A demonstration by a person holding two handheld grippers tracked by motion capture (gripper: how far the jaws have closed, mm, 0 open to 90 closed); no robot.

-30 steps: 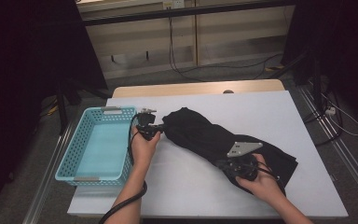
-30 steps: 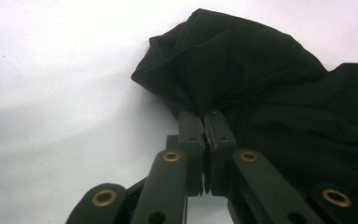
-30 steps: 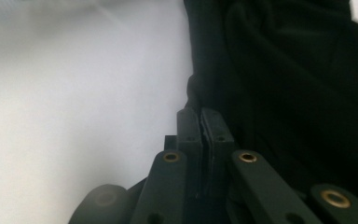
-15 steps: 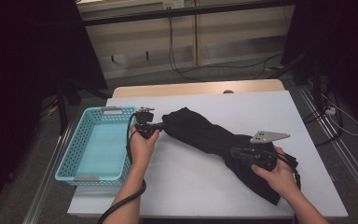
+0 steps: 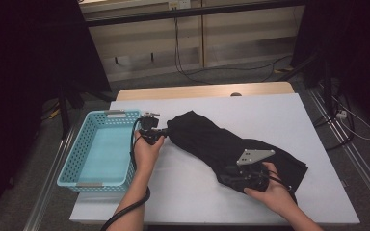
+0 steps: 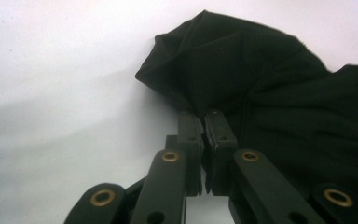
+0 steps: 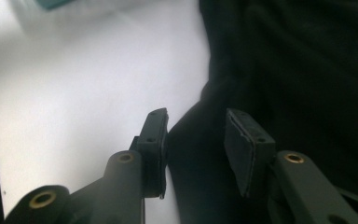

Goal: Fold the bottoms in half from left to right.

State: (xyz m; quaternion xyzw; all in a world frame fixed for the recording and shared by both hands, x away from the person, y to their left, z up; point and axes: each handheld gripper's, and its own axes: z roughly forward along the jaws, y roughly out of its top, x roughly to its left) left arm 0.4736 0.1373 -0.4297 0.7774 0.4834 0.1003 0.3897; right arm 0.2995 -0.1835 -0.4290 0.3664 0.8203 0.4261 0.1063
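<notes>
My left gripper (image 6: 204, 122) is clenched on the near corner of the black crumpled cloth garment (image 5: 221, 144); fabric bunches up just past my tips and spreads off to their right on the white tabletop (image 5: 279, 115). My right gripper (image 7: 196, 140) has just been opening: jaws apart w/ a dark fold between them, pads not pressing it. Turquoise perforated plastic basket (image 5: 77, 159) sits empty, just behind my left gripper.

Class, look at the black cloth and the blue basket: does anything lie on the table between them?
Only the left gripper, shut on the black cloth at its end beside the blue basket; nothing else lies between them.
</notes>
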